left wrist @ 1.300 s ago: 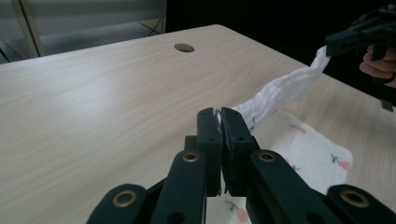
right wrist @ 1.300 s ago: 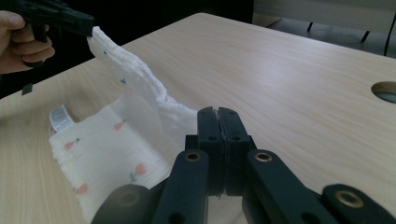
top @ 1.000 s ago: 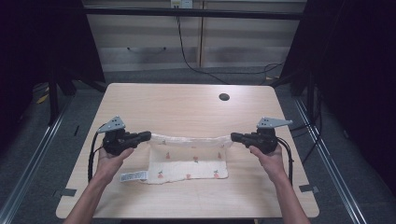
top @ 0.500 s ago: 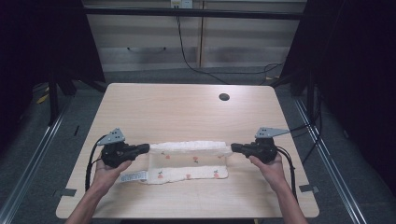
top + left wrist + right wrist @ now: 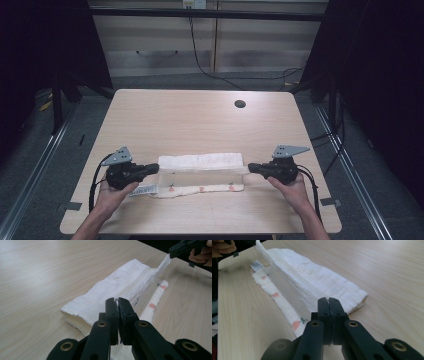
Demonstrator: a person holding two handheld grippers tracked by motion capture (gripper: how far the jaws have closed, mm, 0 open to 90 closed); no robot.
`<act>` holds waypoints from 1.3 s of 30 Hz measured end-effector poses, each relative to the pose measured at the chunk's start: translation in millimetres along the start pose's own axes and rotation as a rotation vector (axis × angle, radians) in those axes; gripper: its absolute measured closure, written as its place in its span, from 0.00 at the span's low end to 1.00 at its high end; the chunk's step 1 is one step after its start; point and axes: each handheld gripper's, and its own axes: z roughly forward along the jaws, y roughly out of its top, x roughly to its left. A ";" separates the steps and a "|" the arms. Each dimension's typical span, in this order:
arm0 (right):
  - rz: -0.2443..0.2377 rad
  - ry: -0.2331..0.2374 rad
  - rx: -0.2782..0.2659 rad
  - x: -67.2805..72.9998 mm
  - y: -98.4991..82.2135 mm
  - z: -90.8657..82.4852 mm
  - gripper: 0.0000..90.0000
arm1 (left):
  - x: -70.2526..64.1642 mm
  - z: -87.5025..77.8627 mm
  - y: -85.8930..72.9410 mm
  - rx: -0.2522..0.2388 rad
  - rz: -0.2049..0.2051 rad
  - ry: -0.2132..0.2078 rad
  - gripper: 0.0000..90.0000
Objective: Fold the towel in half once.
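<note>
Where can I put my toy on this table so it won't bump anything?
The far half of the light wooden table is bare, from the small dark round hole down to the folded white cloth. The near strip is crowded: left gripper and right gripper pinch the cloth's ends.

A lab-like room: bare wooden table point(image 5: 200, 120), dark curtains point(image 5: 380, 75), floor cables point(image 5: 210, 70).

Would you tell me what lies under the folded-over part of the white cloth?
Under the cloth's folded-over part, its own lower layer with small red prints pokes out along the near edge, resting on the table. Anything between the layers is covered.
</note>
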 end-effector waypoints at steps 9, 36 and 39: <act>0.011 -0.013 0.056 2.1 -19.5 7.0 0.99 | -7.5 14.3 -23.1 0.105 0.020 0.000 0.97; 0.029 -0.013 0.008 11.6 -21.5 -6.7 0.73 | -1.0 10.5 -25.2 0.088 -0.018 0.004 0.85; 0.036 -0.018 0.009 9.5 -18.7 -3.7 0.75 | 3.6 9.8 -21.3 0.074 -0.031 0.014 0.85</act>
